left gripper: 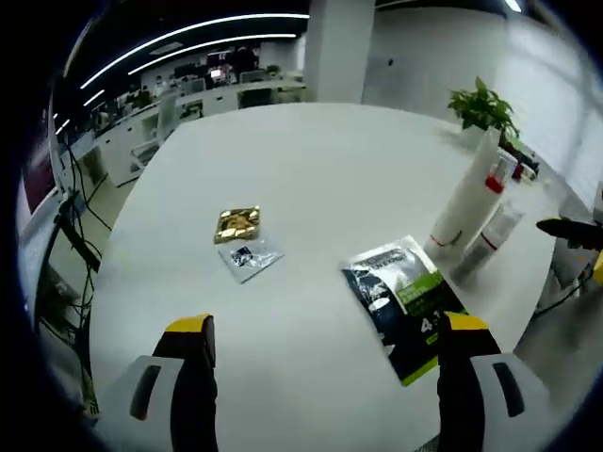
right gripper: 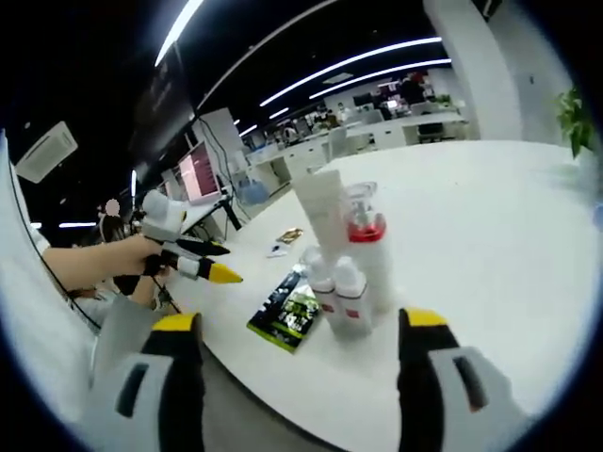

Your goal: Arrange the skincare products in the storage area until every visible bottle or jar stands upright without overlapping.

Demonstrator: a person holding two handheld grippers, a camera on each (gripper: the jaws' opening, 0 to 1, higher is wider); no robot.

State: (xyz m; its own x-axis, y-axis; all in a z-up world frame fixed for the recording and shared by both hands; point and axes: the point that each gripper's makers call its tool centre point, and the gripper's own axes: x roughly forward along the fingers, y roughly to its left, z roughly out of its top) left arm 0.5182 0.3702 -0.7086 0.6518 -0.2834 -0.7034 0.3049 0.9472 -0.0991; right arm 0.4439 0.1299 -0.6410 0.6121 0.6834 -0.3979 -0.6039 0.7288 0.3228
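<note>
Both grippers spread wide, holding nothing: left gripper (left gripper: 325, 344), right gripper (right gripper: 297, 334). Upright cluster on the white table (right gripper: 490, 235): tall white tube (right gripper: 323, 212), red-collared bottle (right gripper: 366, 247), two small bottles (right gripper: 341, 294). Likely light, smooth plastic, tippy; grip mid-body. Green sachet (left gripper: 403, 301) lies flat.

Bright ceiling strip lights (left gripper: 188, 33) overhead; white worktop (left gripper: 311, 179) evenly lit, soft shadows; strong fisheye bending at edges; slight blur.
</note>
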